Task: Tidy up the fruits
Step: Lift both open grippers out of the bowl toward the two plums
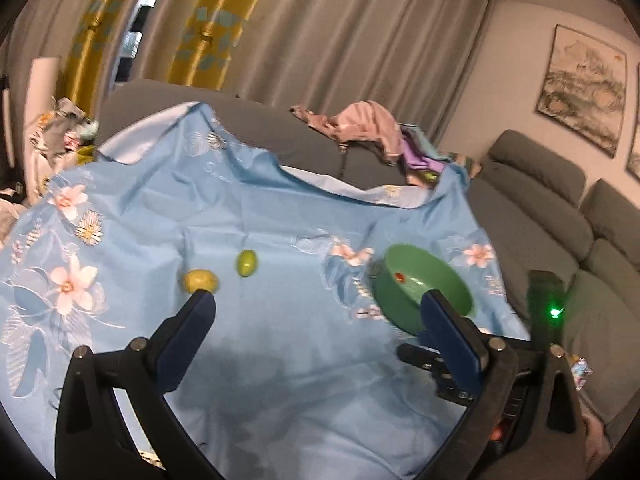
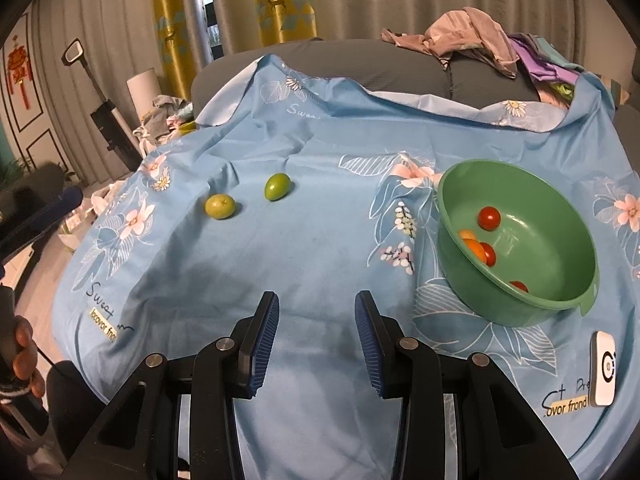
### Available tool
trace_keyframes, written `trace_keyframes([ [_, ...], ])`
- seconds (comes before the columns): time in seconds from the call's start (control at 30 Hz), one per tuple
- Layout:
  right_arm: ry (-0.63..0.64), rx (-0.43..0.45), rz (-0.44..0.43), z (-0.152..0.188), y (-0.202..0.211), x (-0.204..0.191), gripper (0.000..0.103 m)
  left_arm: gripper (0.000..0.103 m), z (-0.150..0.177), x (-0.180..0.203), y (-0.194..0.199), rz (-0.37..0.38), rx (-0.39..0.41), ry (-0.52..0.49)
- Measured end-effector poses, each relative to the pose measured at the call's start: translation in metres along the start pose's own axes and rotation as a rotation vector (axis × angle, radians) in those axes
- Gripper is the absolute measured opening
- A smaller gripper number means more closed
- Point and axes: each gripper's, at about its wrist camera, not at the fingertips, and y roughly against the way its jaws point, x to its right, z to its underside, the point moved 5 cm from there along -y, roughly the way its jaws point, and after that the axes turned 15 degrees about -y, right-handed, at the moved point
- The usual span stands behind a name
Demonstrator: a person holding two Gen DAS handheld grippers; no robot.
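Two fruits still loose on the blue floral cloth: a yellow-green fruit just past my left gripper, by its left fingertip, and a green oval fruit beyond, long axis roughly upright in the left view. Both grippers' jaws spread, empty; left is nearer, right gripper well back. Green bowl with red and orange fruits sits right; nothing blocks the way.

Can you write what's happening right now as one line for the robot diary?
left gripper: open, empty | right gripper: open, empty | green plastic bowl: holds small red and orange fruits | two yellow-green round fruits: on blue floral cloth
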Motion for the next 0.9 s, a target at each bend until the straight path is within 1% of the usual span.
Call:
trace_keyframes([
  [0.03, 0.001, 0.000, 0.000, 0.000, 0.000, 0.000, 0.040, 0.103, 0.002, 0.003, -0.003, 0.029, -0.016, -0.006],
  [0.07, 0.002, 0.000, 0.001, 0.001, -0.001, -0.001, 0.040, 0.103, 0.004, 0.006, -0.006, 0.043, -0.040, -0.016],
  [0.13, 0.000, -0.001, 0.000, 0.001, -0.001, -0.001, 0.040, 0.103, 0.007, 0.010, -0.009, 0.027, -0.064, -0.035],
  [0.27, 0.002, -0.004, 0.001, 0.002, -0.003, -0.002, 0.040, 0.103, 0.008, 0.010, -0.009, 0.041, -0.067, -0.020],
  [0.4, 0.001, -0.004, 0.002, 0.002, -0.004, -0.002, 0.040, 0.103, 0.004, 0.002, -0.007, 0.008, -0.068, -0.021],
  [0.53, 0.014, -0.008, 0.006, 0.000, -0.007, -0.005, 0.040, 0.103, 0.005, -0.006, -0.016, 0.004, -0.131, -0.033],
  [0.57, 0.017, -0.010, 0.004, -0.001, -0.009, -0.007, 0.040, 0.103, 0.005, -0.009, -0.018, 0.020, -0.140, -0.026],
  [0.67, 0.034, -0.016, -0.007, -0.006, -0.014, -0.015, 0.040, 0.103, 0.004, -0.019, -0.021, 0.113, -0.125, 0.027],
  [0.73, 0.041, -0.015, -0.011, -0.010, -0.017, -0.020, 0.040, 0.103, 0.005, -0.023, -0.025, 0.144, -0.133, 0.028],
  [0.77, 0.042, -0.015, -0.015, -0.012, -0.019, -0.022, 0.040, 0.103, 0.006, -0.024, -0.029, 0.135, -0.158, 0.017],
  [0.83, 0.038, -0.020, -0.020, -0.014, -0.023, -0.024, 0.040, 0.103, 0.014, -0.029, -0.037, 0.097, -0.235, -0.017],
  [0.9, 0.039, -0.028, -0.021, -0.015, -0.028, -0.025, 0.040, 0.103, 0.021, -0.033, -0.039, 0.075, -0.252, -0.015],
])
